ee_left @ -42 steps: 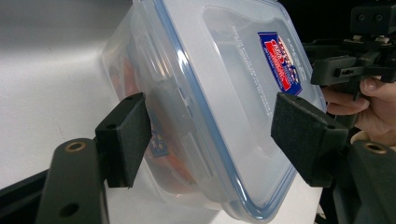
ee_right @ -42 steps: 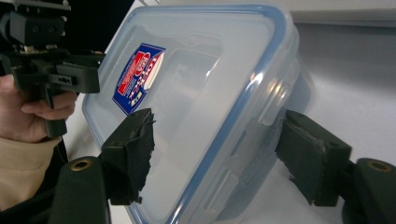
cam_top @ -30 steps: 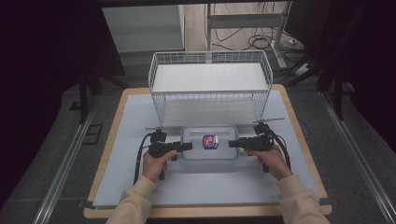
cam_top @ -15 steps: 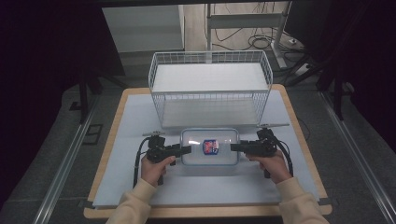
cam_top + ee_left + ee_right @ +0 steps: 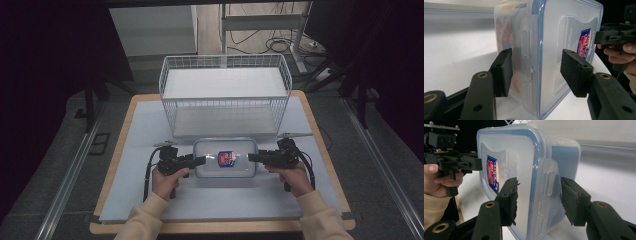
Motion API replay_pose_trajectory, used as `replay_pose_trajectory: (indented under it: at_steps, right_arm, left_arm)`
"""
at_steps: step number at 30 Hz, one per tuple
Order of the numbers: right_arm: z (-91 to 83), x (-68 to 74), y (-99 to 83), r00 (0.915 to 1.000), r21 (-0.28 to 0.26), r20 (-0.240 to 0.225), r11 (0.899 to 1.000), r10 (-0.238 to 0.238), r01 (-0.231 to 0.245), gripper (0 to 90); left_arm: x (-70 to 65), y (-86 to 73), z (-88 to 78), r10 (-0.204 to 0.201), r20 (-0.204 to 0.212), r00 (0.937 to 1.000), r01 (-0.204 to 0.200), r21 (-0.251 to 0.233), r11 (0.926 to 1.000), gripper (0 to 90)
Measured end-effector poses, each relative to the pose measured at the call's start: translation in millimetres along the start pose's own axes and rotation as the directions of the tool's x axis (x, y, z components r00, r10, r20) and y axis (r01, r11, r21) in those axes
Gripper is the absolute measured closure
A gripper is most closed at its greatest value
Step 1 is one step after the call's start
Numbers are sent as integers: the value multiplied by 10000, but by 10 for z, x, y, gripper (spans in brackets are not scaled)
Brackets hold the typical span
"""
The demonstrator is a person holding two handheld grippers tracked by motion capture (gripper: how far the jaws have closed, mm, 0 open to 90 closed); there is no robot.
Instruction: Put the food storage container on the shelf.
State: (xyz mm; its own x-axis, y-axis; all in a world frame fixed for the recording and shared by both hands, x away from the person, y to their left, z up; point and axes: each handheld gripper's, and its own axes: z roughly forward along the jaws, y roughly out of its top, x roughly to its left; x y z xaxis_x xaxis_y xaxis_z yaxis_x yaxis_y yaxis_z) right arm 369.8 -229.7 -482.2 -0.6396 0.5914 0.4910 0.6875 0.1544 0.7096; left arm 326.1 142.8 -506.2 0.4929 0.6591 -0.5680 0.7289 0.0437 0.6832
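Observation:
A clear plastic container (image 5: 225,157) with a blue-rimmed lid and a red-and-blue label lies flat on the white mat, just in front of the basket. My left gripper (image 5: 200,160) is at its left end. In the left gripper view its jaws (image 5: 536,72) have just been closing and straddle the latch, one pad on the lid (image 5: 549,37), one on the body. My right gripper (image 5: 251,157) has also just been closing on the right end. Its pads (image 5: 539,200) press on the lid (image 5: 524,157) and the latch side. Each view shows the other gripper (image 5: 614,37) (image 5: 471,162) at the far end.
A white wire basket (image 5: 225,112) stands directly behind the container, in the middle of the table. The mat (image 5: 140,150) covers a wooden board with free room left and right of the hands. Dark floor and rails lie beyond the board's edges.
Hardly anything has shifted in the high view. Both grippers stay at the container's ends, and the container lies where it did.

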Motion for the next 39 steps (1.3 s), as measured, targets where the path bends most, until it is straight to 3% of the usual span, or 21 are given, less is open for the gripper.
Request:
replay_pose_trajectory:
  at_steps: [26,39]
  right_arm:
    - [-139,195,120,9977,-671,48,9955,-670,671,496]
    - [-189,268,167,9961,-865,105,9924,-872,878,497]
  left_arm:
    - [-145,131,-182,439,62,9990,-433,-723,9964,457]
    - [-197,192,-247,641,105,9979,-629,-860,9943,458]
